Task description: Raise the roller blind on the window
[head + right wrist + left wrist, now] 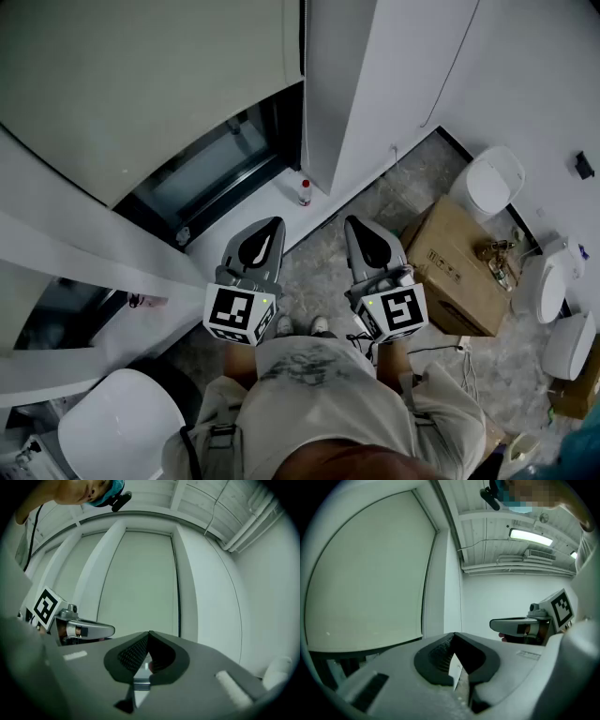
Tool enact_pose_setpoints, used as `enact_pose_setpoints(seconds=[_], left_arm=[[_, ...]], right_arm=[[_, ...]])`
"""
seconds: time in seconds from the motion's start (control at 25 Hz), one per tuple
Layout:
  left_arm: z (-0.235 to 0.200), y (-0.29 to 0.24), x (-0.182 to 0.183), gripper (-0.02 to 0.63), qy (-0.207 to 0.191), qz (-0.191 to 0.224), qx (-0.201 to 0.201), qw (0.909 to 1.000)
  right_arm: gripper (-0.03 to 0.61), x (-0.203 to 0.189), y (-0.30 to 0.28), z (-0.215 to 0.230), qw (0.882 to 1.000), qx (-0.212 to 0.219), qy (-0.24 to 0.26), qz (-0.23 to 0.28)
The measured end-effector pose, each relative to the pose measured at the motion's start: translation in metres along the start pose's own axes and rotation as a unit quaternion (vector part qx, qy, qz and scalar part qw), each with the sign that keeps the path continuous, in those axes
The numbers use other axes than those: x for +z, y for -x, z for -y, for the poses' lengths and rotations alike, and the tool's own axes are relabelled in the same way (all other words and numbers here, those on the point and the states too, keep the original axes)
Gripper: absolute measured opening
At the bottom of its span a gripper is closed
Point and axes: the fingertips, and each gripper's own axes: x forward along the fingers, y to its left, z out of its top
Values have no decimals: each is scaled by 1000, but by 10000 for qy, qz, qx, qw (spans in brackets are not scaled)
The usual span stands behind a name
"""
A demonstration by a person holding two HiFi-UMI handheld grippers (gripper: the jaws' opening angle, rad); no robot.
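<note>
The mottled grey floor (326, 264) carries a cardboard box (450, 272) near the right wall, with white ceramic fixtures (494, 183) close around it. The person's shoes (300, 325) stand on the floor. A small red-capped bottle (305, 192) stands upright on the white ledge (267, 204) below the window (216, 164).

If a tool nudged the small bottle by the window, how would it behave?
The bottle is narrow and upright, so it would probably tip easily. It looks round, so it likely rolls once down. Being small, it is probably light.
</note>
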Motion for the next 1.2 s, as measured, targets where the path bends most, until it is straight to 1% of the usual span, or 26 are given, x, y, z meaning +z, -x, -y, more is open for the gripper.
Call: enact_pose_setpoints(seconds=[0.16, 0.32, 0.48, 0.68, 0.84, 1.08, 1.2], left_arm=[[5, -4, 0, 2, -4, -17, -8, 10000], [7, -10, -3, 0, 14, -29, 45, 10000], [12, -15, -7, 1, 45, -50, 156, 9999], [23, -23, -13, 1, 61, -57, 308, 9995], [32, -28, -14, 0, 30, -59, 374, 9993], [29, -36, -9, 2, -18, -63, 421, 9991], [22, -41, -9, 1, -18, -30, 397, 9992]], right_arm=[[8, -4, 2, 4, 9999, -17, -87, -74], [9, -6, 1, 10, 9998, 12, -184, 25], [9, -9, 3, 19, 9997, 59, -232, 100], [9, -17, 7, 35, 9995, 142, -277, -3], [9, -15, 7, 43, 9994, 226, -259, 62], [9, -8, -2, 44, 9991, 349, -235, 113], [9, -9, -12, 45, 9992, 296, -254, 75]])
